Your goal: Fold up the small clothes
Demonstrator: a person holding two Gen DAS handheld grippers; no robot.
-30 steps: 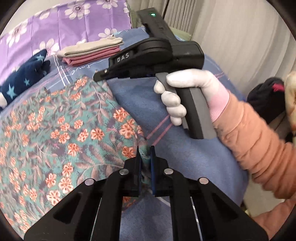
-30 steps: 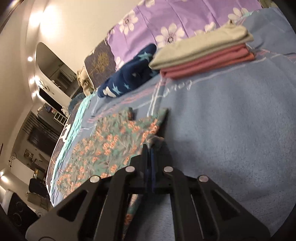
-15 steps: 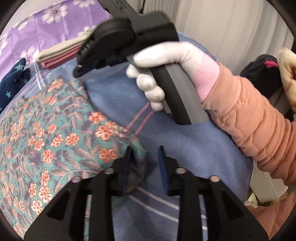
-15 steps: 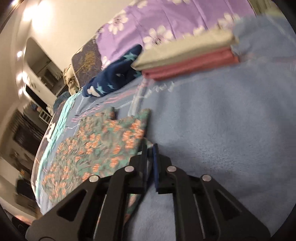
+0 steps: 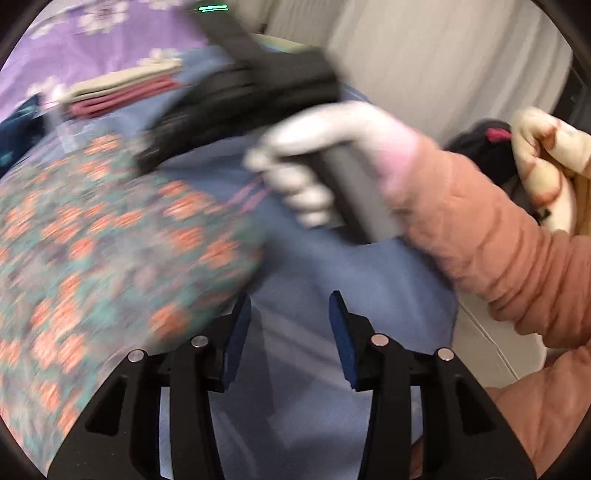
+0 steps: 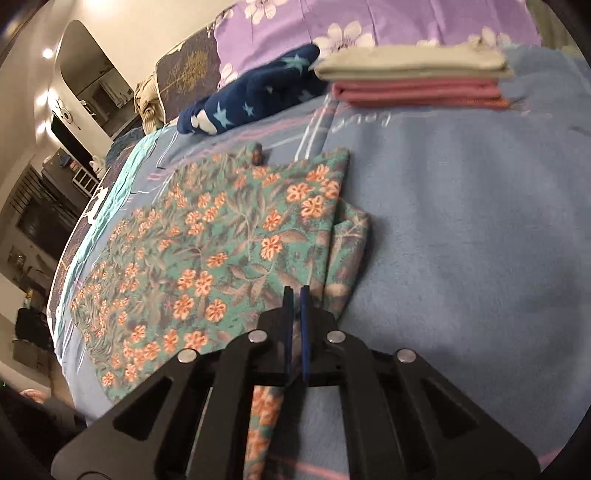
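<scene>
Left tool: jaws apart and opening, nothing between the blue pads, only bare blue blanket under the gap. Released. The floral garment (teal, orange flowers, badly motion-blurred here) lies just left of and ahead of the left pad, its edge close to that pad; whether cloth touches the pad cannot be told through the blur.

Right tool: jaws nearly closed, only a thin slit between the pads. Floral garment spread flat on the blanket, ahead and to the left of the tool, with a folded-over flap along its right edge just ahead of the tips. A strip of the same cloth runs back under the tool body (bottom of the right wrist view). Whether the pads actually pinch cloth cannot be told; tips sit right at the garment's near edge.

In the left wrist view the right tool shows above and ahead, gripped by a white-gloved hand with a salmon quilted sleeve behind it.

Far ahead of the right tool: folded stack (beige on top, pink below) on the blanket; left of it a navy star-print item; behind both, a purple flowered sheet.
</scene>
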